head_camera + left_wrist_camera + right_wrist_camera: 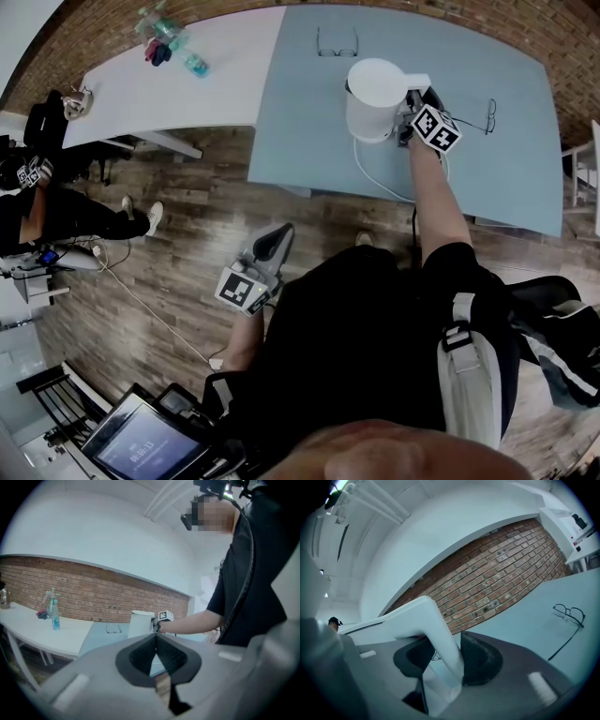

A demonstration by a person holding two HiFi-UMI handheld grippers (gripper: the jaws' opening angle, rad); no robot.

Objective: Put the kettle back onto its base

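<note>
The white kettle [373,98] stands upright on the light blue table [309,112], and a white cord [370,173] runs out from under it toward the near edge. The base is hidden beneath the kettle, so I cannot tell whether the two touch. My right gripper [406,112] reaches in level from the kettle's right side. In the right gripper view my right gripper [449,657] is shut on the kettle's white handle [433,625]. My left gripper [273,243] hangs over the wooden floor, away from the table. Its jaws meet at the tips, shut and empty [155,641]. The left gripper view shows the kettle [140,623] far off.
One pair of glasses [336,42] lies behind the kettle, another [489,114] to its right. Bottles [173,42] stand on the adjoining white table [187,94]. A seated person [56,211] is at the left, and a screen [141,441] at the lower left.
</note>
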